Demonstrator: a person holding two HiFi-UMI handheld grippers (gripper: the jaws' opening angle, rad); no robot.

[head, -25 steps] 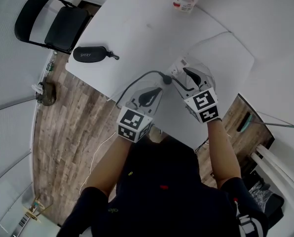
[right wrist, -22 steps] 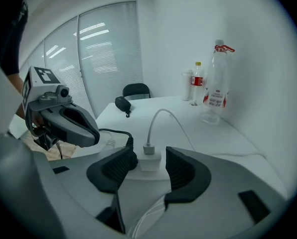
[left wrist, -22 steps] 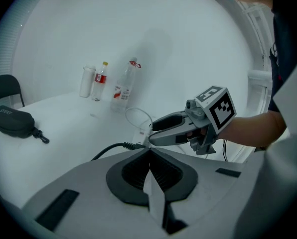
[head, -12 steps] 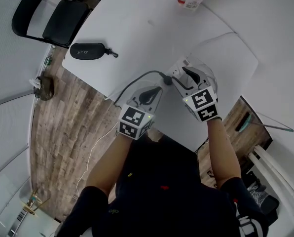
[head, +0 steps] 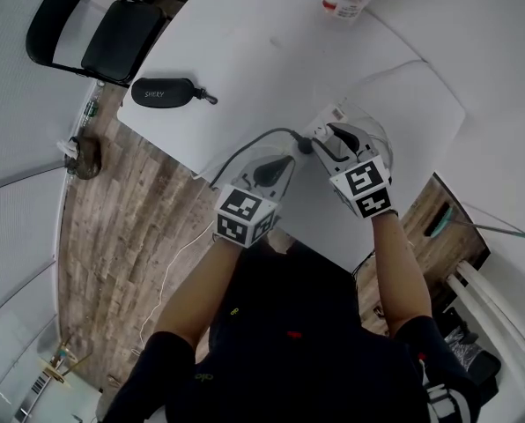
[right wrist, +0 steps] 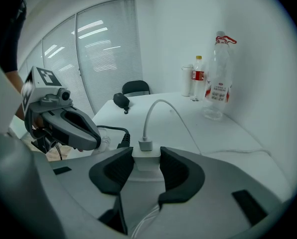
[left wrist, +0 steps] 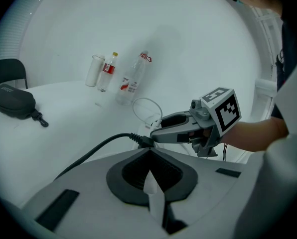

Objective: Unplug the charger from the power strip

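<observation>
A white charger (right wrist: pixel 147 159) with a white cable (right wrist: pixel 156 106) stands plugged in between the pads of my right gripper (right wrist: pixel 147 156). Its jaws are closing, and both pads touch the charger's sides. The white power strip (head: pixel 321 123) lies on the table near its front edge, mostly hidden under the grippers. The strip's black cable (left wrist: pixel 96 151) runs off to the left. My left gripper (left wrist: pixel 148 153) points at the cable end of the strip, its tips together with nothing between them. In the head view, the left gripper (head: pixel 286 159) sits just left of the right gripper (head: pixel 326 136).
A black glasses case (head: pixel 166 92) lies on the white table (head: pixel 245 51) to the left. Bottles (left wrist: pixel 131 81) and a white cup (left wrist: pixel 94 69) stand at the far side by the wall. A black chair (head: pixel 99 33) stands beyond the table's left edge, above the wooden floor.
The left gripper has sunk a little toward the table beside the strip. The right gripper has stayed over the charger.
</observation>
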